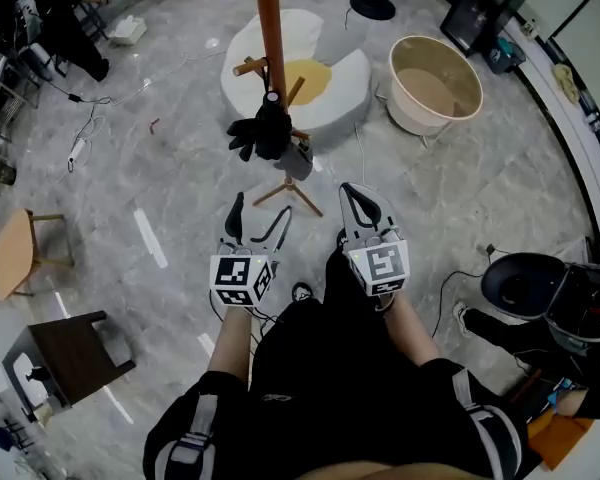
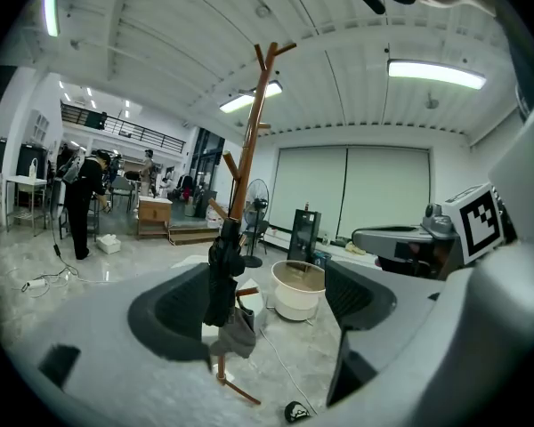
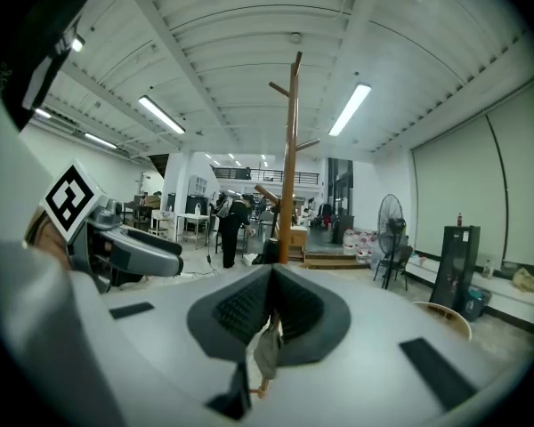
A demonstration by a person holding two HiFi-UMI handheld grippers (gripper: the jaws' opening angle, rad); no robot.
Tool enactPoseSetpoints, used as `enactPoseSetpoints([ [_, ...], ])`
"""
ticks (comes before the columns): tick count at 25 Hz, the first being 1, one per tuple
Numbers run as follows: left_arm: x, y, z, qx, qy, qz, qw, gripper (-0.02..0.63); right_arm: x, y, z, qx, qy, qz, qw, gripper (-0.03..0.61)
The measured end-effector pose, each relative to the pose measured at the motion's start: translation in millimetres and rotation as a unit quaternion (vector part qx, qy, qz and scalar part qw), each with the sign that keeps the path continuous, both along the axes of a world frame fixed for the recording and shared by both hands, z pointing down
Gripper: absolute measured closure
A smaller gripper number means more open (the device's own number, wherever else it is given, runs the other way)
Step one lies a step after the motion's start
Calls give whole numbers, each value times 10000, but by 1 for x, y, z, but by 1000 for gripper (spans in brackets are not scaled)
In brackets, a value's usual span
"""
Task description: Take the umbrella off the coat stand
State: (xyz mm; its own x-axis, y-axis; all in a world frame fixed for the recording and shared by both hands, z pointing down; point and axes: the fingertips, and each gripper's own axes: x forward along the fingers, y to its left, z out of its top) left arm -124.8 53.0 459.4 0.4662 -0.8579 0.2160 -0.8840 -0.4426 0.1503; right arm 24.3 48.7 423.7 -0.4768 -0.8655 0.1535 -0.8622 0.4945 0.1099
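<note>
A wooden coat stand (image 1: 271,28) rises from the marble floor ahead of me. A folded black umbrella (image 1: 270,128) hangs from one of its pegs, with a grey cloth (image 1: 300,153) just below it. My left gripper (image 1: 258,218) is open and empty, short of the stand. In the left gripper view the umbrella (image 2: 221,274) shows between the wide jaws of that gripper (image 2: 267,314), well beyond them. My right gripper (image 1: 365,203) is shut with nothing in it, also short of the stand. In the right gripper view that gripper (image 3: 269,314) mostly hides the umbrella (image 3: 267,252) beside the pole (image 3: 290,149).
A white and yellow floor cushion (image 1: 325,68) lies behind the stand, and a beige tub (image 1: 435,83) stands to its right. A wooden stool (image 1: 15,253) and a dark chair (image 1: 75,353) are at the left. A black bin (image 1: 525,283) is at the right. Cables trail over the floor.
</note>
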Motion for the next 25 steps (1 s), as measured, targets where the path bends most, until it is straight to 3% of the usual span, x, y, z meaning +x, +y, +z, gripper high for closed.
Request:
enactPoseSetpoints([
  [14,26,-120,3,-150,-56,-746,9971,193,18,-154,-6,103,-202,-947,9953,574],
  [25,28,-147,32,-598,-157,-1379,9885,187,7,-213,23,-252,-341,-1766,9834,573],
])
